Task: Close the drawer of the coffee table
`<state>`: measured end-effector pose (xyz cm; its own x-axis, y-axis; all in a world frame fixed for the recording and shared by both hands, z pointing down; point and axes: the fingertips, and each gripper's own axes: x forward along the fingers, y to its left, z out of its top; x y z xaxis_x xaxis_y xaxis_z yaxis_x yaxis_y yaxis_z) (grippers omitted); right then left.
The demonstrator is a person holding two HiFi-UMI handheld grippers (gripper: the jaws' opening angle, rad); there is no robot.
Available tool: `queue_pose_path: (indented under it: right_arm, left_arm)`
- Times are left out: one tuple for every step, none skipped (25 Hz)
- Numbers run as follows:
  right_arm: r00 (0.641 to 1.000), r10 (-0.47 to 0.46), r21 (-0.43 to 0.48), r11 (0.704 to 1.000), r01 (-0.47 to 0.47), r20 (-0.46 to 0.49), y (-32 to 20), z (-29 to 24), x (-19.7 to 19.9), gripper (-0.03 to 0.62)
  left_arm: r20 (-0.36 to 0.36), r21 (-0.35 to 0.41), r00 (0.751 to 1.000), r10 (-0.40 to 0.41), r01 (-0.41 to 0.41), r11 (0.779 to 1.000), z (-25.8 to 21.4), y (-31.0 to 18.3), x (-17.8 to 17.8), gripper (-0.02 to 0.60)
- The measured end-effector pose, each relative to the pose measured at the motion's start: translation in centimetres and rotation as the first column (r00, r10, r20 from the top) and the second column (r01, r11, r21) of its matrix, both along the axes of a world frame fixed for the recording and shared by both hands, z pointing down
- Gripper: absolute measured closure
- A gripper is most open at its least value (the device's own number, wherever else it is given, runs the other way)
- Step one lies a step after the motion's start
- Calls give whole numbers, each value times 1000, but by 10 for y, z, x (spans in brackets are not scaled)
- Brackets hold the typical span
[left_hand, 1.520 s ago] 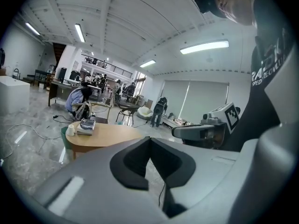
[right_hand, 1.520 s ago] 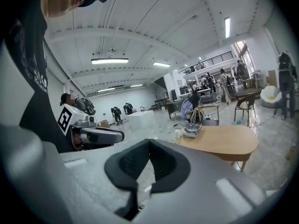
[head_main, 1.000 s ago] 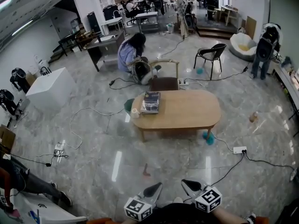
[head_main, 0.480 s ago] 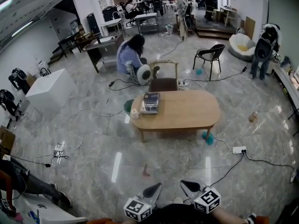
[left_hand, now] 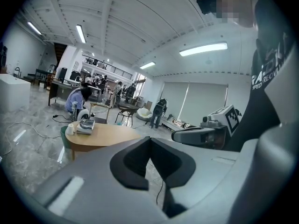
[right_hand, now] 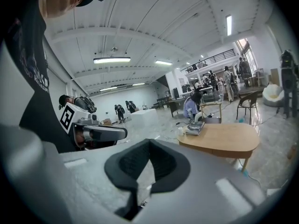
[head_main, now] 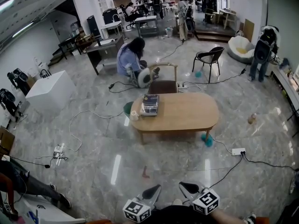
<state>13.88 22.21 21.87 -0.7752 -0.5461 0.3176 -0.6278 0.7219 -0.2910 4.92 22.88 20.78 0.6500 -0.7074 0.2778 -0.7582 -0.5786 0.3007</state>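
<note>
1. Holding both claws low in front of me, I see the left claw (head_main: 155, 187) clenched tight with nothing in it. The right claw (head_main: 184, 186) is clenched and bare too.
2. The low oval wooden counter (head_main: 187, 113) stands well apart from me, across the shiny floor (head_main: 93, 153).
3. The drawer is part of that counter, but I cannot pick it out from here. The near side looks flat, with nothing sticking out. So the drawer may be pushed in, or it may hang open on a side I cannot see.
4. A stack of books (head_main: 150, 104) lies on the left end of the counter. A white cup (head_main: 134, 115) stands just beside it, at the edge.
5. Here is what could go wrong. A black cable (head_main: 224, 171) and a white power strip (head_main: 238, 150) lie on the floor between me and the counter. I think a foot could catch on them.
6. A small red thing (head_main: 145, 172) lies on the floor too, near my path. Stepping on it could cause a slip.
7. A bump to the counter could knock the cup off, since it sits so near the edge.
8. If the drawer is open, a push on one corner only could make it go crooked and stick. A hard shove could slide the whole counter on this smooth floor.
</note>
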Motion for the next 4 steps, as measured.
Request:
queue_pose_path:
  right_arm:
    - [1000, -2, 3, 1000, 2, -3, 2, 0, 0, 592]
    - [1000, -4, 7, 1000, 4, -5, 3, 0, 1, 592]
    - [1000, -7, 12, 1000, 7, -6, 4, 0, 1, 592]
    - [1000, -10, 18, 1000, 10, -8, 5, -1, 1, 592]
  left_arm:
    - [-2, 1, 1000, 0, 0, 1000, 0, 2, 0, 578]
    - [-4, 3, 1000, -1, 1, 1000, 1, 3, 1, 578]
    - [-5, 5, 1000, -2, 2, 1000, 1, 3, 2, 578]
    - [-7, 8, 1000, -2, 2, 1000, 2, 4, 3, 578]
